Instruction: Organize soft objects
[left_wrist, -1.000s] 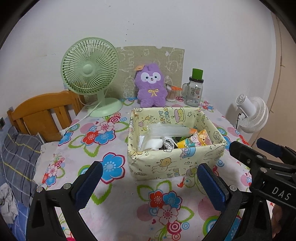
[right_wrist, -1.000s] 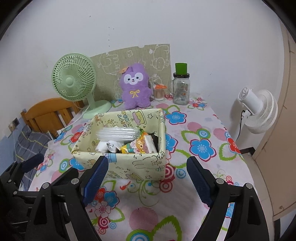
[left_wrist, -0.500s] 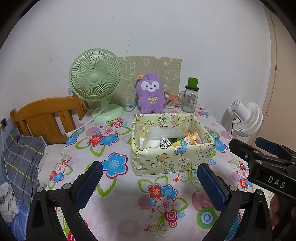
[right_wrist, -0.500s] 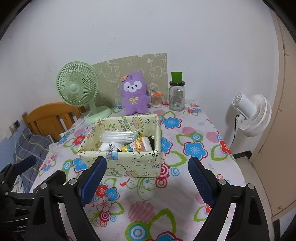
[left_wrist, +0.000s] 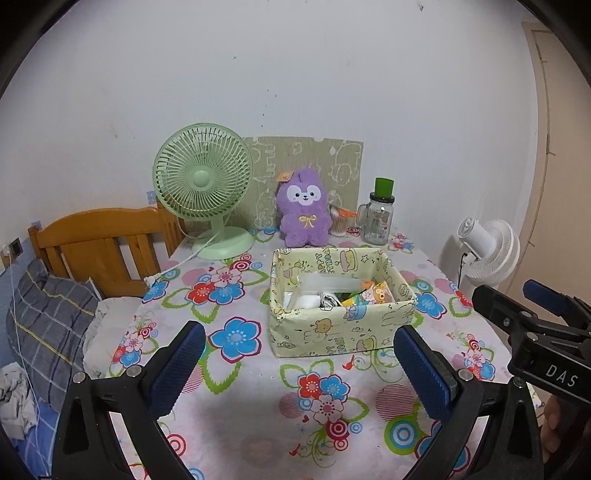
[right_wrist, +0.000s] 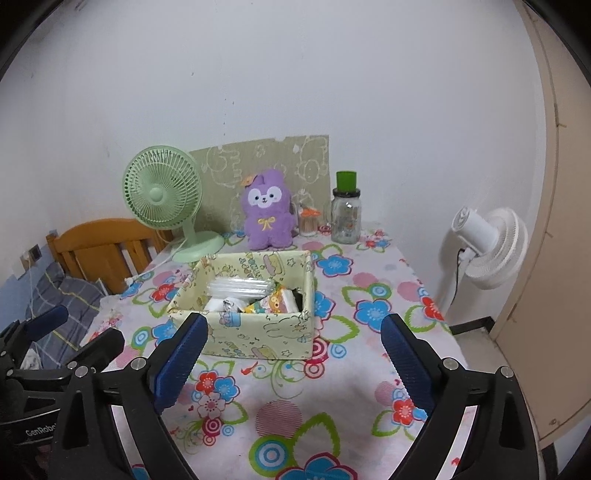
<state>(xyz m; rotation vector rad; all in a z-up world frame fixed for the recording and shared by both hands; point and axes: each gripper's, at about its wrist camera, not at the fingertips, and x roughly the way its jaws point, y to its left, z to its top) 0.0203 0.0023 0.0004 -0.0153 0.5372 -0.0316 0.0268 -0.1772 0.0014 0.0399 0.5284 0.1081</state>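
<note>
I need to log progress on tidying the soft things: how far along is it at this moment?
Done: the yellow box already holds packets and bags. In hand: nothing; the left gripper and right gripper are both open and empty, hanging over the tablecloth short of the box. Left: the purple plush sits untouched at the back by the green fan, outside the box.

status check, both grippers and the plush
Left gripper open, empty. Right gripper open, empty. Purple plush upright at table's back, untouched. Yellow storage box sits between grippers and plush.
</note>
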